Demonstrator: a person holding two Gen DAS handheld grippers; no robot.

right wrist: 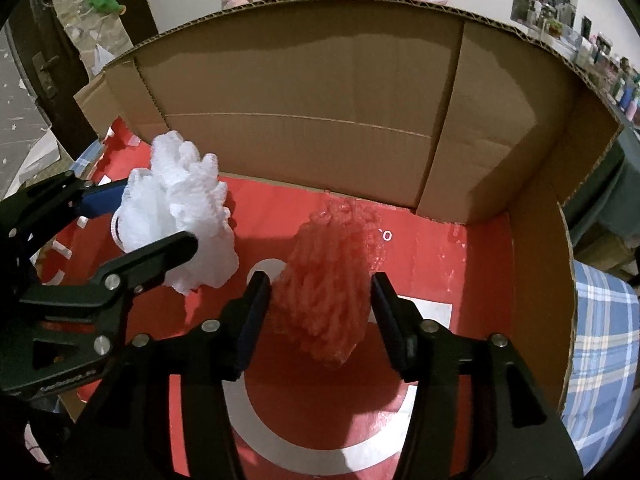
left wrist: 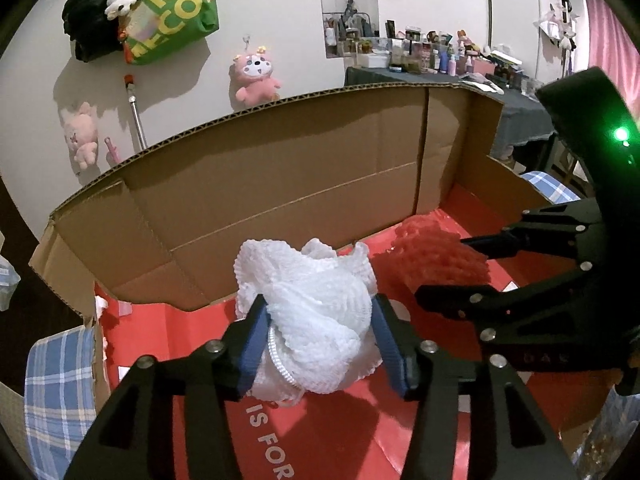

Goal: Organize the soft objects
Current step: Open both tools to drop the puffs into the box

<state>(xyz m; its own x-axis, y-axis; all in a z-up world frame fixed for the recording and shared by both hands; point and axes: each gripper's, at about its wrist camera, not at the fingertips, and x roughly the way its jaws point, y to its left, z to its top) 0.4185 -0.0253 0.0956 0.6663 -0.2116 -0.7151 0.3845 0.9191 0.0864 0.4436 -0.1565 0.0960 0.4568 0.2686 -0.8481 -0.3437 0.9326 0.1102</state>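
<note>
My left gripper [left wrist: 318, 322] is shut on a white mesh bath sponge [left wrist: 316, 312] and holds it over the red floor of an open cardboard box [left wrist: 280, 168]. The same white sponge [right wrist: 180, 216] shows at the left of the right wrist view, between the left gripper's fingers [right wrist: 160, 254]. A red mesh bath sponge [right wrist: 324, 304] sits between the jaws of my right gripper [right wrist: 318, 304], inside the box [right wrist: 320, 92]; the left pad touches it, the right pad stands slightly off it. In the left wrist view the red sponge [left wrist: 436, 256] lies at the right gripper's fingertips [left wrist: 480, 246].
The box walls rise behind and to the right of both sponges. A blue checked cloth [right wrist: 600, 336] lies outside the box at the right and also at the left [left wrist: 56, 392]. Plush toys [left wrist: 256, 78] and bags [left wrist: 172, 8] hang on the far wall.
</note>
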